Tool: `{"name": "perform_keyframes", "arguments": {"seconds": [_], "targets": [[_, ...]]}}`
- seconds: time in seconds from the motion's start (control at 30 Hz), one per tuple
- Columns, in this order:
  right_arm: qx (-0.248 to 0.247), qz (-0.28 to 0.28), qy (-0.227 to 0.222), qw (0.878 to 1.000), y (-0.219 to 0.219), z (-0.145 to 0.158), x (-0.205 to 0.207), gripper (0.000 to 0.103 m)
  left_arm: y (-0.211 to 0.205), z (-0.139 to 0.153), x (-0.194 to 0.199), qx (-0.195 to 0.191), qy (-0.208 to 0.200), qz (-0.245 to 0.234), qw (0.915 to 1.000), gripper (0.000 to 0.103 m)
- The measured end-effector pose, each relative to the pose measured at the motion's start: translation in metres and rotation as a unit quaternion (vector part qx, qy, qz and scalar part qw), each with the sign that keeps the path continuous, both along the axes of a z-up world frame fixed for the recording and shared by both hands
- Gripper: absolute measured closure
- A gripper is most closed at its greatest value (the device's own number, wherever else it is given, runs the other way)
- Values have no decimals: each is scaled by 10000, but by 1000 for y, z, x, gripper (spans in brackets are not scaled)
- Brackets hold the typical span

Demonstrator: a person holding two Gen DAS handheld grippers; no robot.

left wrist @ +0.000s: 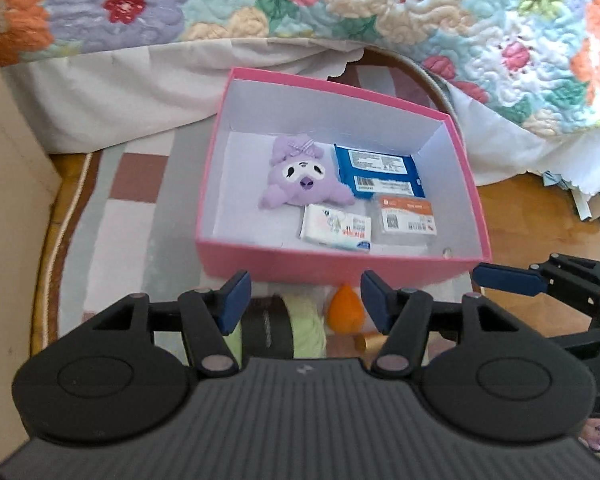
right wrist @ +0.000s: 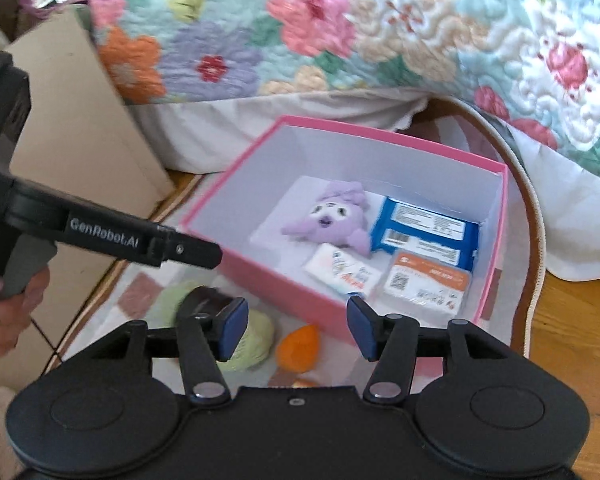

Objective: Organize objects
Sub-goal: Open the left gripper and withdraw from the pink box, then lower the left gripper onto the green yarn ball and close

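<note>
A pink box (left wrist: 340, 266) (right wrist: 276, 276) with a white inside stands open on the rug. It holds a purple plush toy (left wrist: 300, 178) (right wrist: 332, 216), a blue pack (left wrist: 380, 172) (right wrist: 424, 232), a white tissue pack (left wrist: 336, 230) (right wrist: 340, 270) and an orange-labelled pack (left wrist: 406, 216) (right wrist: 424, 284). In front of the box lie a green yarn ball (left wrist: 308, 326) (right wrist: 256, 336) with a black band and an orange teardrop sponge (left wrist: 344, 308) (right wrist: 300, 346). My left gripper (left wrist: 304, 288) hovers open above these two, holding nothing. My right gripper (right wrist: 297, 316) is beside it, open and holding nothing.
A floral quilt (left wrist: 340, 0) hangs down behind the box. A beige panel (right wrist: 80, 120) stands at the left. The patterned rug (left wrist: 132, 208) lies on a wooden floor (left wrist: 540, 216). A person's hand (right wrist: 4, 312) grips the left gripper's handle.
</note>
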State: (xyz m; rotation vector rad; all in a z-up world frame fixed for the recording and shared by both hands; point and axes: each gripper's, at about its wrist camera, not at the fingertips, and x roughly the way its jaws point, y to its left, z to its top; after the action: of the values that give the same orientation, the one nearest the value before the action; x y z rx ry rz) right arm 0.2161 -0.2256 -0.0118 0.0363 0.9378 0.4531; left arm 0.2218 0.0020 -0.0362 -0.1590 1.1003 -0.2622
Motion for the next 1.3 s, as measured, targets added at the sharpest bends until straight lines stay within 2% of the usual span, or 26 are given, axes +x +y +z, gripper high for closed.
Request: {"name": "perform_keyframes", "arguments": {"seconds": [0.33, 0.43, 0.57, 0.73, 0.87, 0.97, 1.3], "targets": [[27, 436, -386, 9983, 28, 40, -57, 37, 30, 43, -59, -55, -208, -95, 9997, 40], [44, 560, -514, 9971, 36, 48, -72, 32, 39, 47, -72, -109, -332, 31, 9994, 39], [-28, 753, -582, 9955, 50, 45, -86, 28, 53, 42, -83, 6, -521, 249, 9983, 39], [-163, 944, -696, 9930, 66, 29, -96, 26, 70, 21, -78, -262, -487, 435, 9975, 39], [-294, 1088, -965, 9889, 80, 12, -94, 23, 75, -1, -73, -478, -464, 592, 9960, 39], [-558, 1253, -1136, 9840, 95, -6, -87, 23, 79, -23, -69, -892, -546, 711, 9920, 39], [-1409, 1909, -1192, 9641, 130, -71, -59, 20, 89, -94, -52, -1396, -115, 1209, 9827, 41]]}}
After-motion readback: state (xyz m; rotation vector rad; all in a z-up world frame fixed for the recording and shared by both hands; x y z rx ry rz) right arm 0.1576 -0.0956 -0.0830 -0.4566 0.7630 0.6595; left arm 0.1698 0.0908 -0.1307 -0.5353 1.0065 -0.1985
